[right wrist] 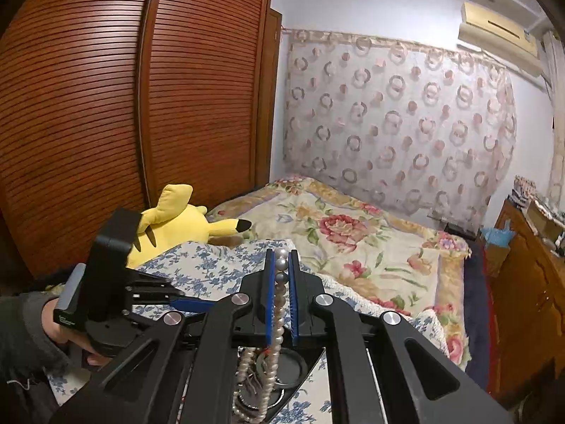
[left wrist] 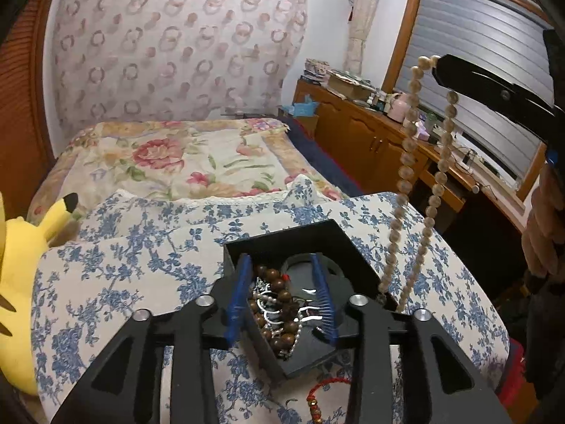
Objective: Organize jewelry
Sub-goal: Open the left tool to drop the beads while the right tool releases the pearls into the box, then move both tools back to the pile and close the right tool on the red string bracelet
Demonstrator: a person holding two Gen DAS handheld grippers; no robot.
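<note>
A black jewelry box (left wrist: 353, 258) sits on a blue-flowered cushion and holds brown wooden beads (left wrist: 279, 282), small pearls and silver pieces. My left gripper (left wrist: 282, 279) is open, its blue-padded fingers (left wrist: 240, 286) reaching into the box around the jewelry. My right gripper (right wrist: 281, 258) is shut on a pearl necklace (right wrist: 280, 282), which it holds high. The strand (left wrist: 406, 162) hangs down in a long loop to the box's right corner. In the right wrist view the box (right wrist: 303, 364) lies below the fingers. A red beaded bracelet (left wrist: 317, 395) lies on the cushion in front of the box.
A yellow plush toy (left wrist: 21, 247) lies left of the cushion (left wrist: 123, 275). A bed with a flowered quilt (left wrist: 183, 159) is behind. A wooden cabinet (left wrist: 370, 130) with clutter stands at the right under a window. A slatted wardrobe (right wrist: 106, 106) is on the left.
</note>
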